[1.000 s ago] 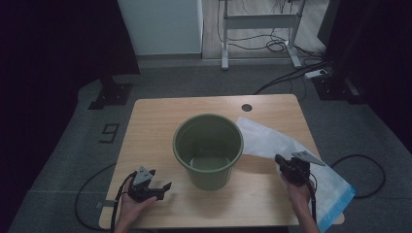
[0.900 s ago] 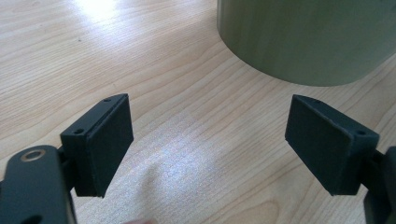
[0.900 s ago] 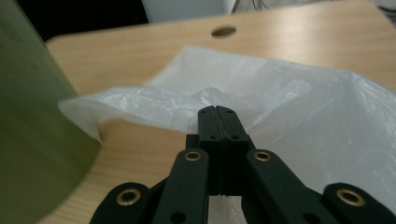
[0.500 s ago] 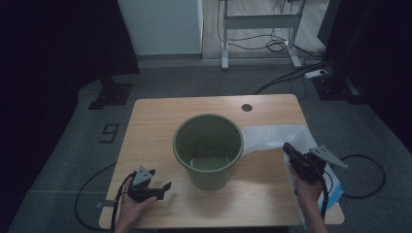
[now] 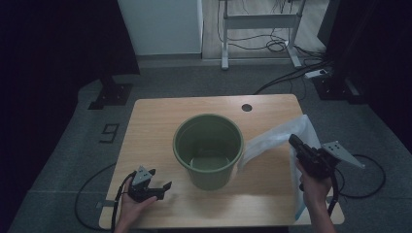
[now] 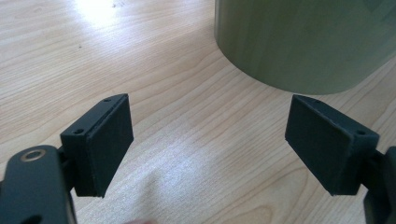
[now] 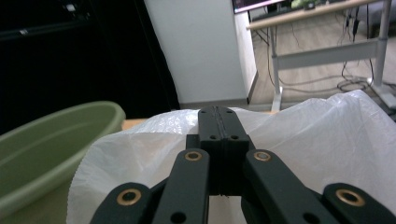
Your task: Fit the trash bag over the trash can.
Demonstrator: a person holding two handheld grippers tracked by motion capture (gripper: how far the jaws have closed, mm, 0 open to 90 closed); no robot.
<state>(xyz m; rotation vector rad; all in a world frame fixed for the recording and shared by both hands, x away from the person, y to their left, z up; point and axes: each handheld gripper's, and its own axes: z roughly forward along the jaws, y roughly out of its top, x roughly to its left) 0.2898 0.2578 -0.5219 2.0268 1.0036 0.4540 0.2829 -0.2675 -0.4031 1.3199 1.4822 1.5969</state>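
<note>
Right gripper (image 5: pixel 295 141): black two-jaw tool, jaws pressed together on a fold of the thin white plastic bag (image 5: pixel 272 145); in the right gripper view (image 7: pixel 219 122) the film bunches at both sides of the clamped pads.
Right hand (image 5: pixel 315 187): at about 4 o'clock on the table, holding the tool raised above the wood and aimed toward 11 o'clock.
White bag: lifted at the pinched point, draping from there toward 9 o'clock until it touches the bucket's side; its other end hangs down along the table's right edge, at 4 to 5 o'clock.
Left gripper (image 5: pixel 160 187): jaws wide apart with nothing between them; in the left gripper view (image 6: pixel 208 149) bare wood lies between the two black foam pads (image 6: pixel 109 140).
Left hand (image 5: pixel 130 208): at about 7 o'clock, low near the tabletop, tool pointing toward 3 o'clock at the bucket's base.
Round green plastic bucket (image 5: pixel 209 148): upright at the table's centre, near the left tool but apart from it.
Light wooden table (image 5: pixel 155 126): small round hole at 1 o'clock.
</note>
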